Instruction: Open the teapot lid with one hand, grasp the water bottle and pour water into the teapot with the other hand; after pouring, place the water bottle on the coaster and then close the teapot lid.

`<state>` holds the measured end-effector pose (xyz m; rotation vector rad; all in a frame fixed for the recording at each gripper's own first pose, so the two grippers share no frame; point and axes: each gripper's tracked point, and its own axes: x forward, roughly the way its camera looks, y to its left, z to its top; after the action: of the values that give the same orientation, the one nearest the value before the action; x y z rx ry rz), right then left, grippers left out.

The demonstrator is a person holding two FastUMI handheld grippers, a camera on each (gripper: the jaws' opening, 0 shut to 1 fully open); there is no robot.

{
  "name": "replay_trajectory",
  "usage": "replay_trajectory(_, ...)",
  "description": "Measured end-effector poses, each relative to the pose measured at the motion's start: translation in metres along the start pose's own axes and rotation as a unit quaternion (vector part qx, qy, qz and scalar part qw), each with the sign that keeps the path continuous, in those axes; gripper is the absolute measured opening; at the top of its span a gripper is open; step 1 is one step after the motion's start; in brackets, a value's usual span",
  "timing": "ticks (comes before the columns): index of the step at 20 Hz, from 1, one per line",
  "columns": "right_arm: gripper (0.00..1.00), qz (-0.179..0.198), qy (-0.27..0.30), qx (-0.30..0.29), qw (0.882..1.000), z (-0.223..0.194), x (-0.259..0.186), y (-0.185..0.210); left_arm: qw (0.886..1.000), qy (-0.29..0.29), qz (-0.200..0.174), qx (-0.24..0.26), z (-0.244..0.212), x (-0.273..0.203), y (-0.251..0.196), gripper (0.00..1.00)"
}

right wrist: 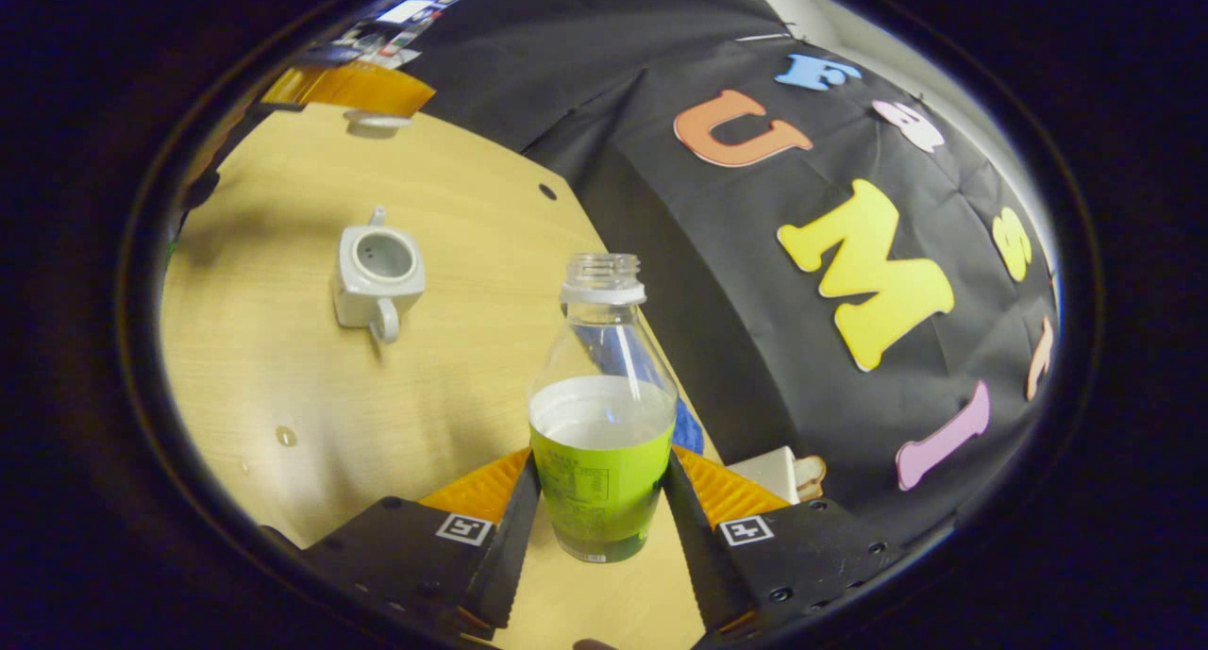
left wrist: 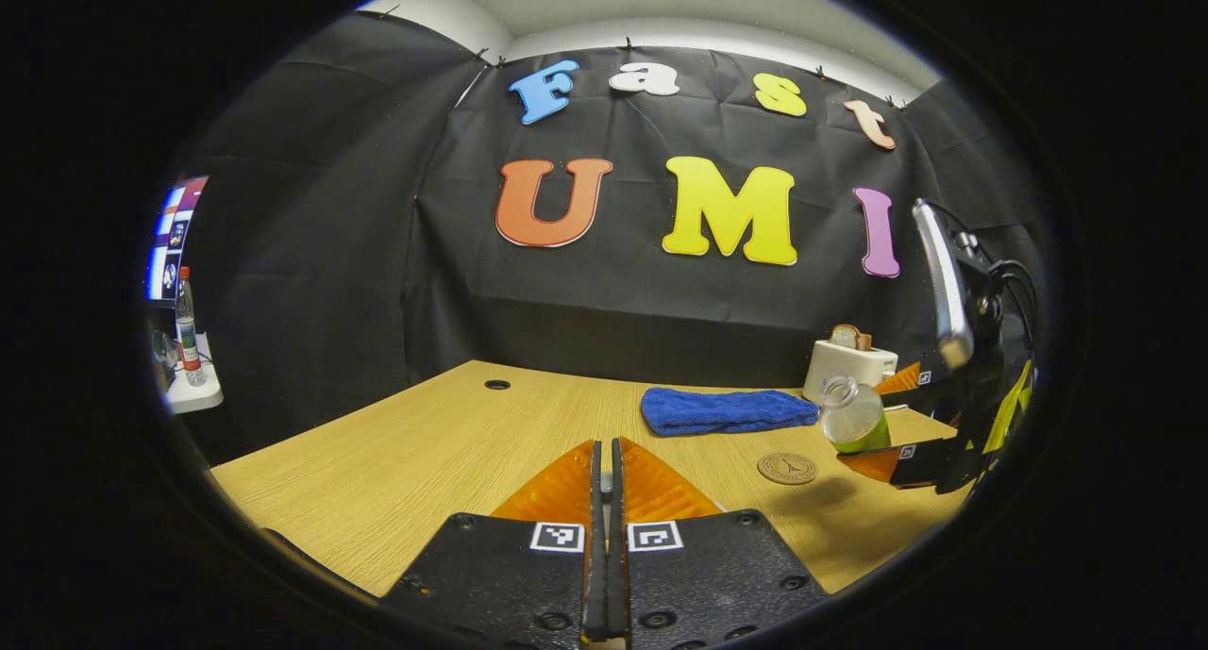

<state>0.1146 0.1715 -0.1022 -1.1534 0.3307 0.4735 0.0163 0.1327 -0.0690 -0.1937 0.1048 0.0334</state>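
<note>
The right gripper is clamping a clear, green-labelled plastic water bottle, uncapped and part full, above the wooden table. The white ceramic teapot is sitting lidless mid-table. The left gripper is pinching together on something small; what, I cannot tell. A round cork coaster is lying beside a folded blue towel.

One desk, and on it one blue towel, one round coaster, and one white toaster with one slice of bread poking out. One uncapped water bottle, part full. One white teapot, lid off, and one lid further along the desk. Off to the side, one small shelf carrying one capped bottle. Two grippers in play: the left gripper and the right gripper, two fingers each.
</note>
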Motion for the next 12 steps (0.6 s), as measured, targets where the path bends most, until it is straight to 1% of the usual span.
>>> replay_trajectory(2, 0.72, -0.006, 0.003, -0.046, 0.999, 0.007, 0.008, 0.005, 1.0, 0.002, 0.003, 0.002, -0.003, 0.0, 0.005, 0.03)
replay_trajectory(4, 0.72, -0.022, 0.001, -0.092, 0.996, 0.015, 0.01, 0.004, 1.0, 0.014, 0.017, 0.003, -0.011, 0.005, 0.016, 0.02)
replay_trajectory(8, 0.72, -0.062, -0.014, -0.182, 0.981, 0.03, 0.007, 0.006, 1.0, 0.023, 0.013, 0.001, -0.018, 0.004, 0.021, 0.03)
replay_trajectory(12, 0.72, -0.077, -0.022, -0.241, 0.967, 0.043, 0.017, 0.017, 0.999, 0.028, 0.019, 0.01, -0.023, 0.003, 0.035, 0.02)
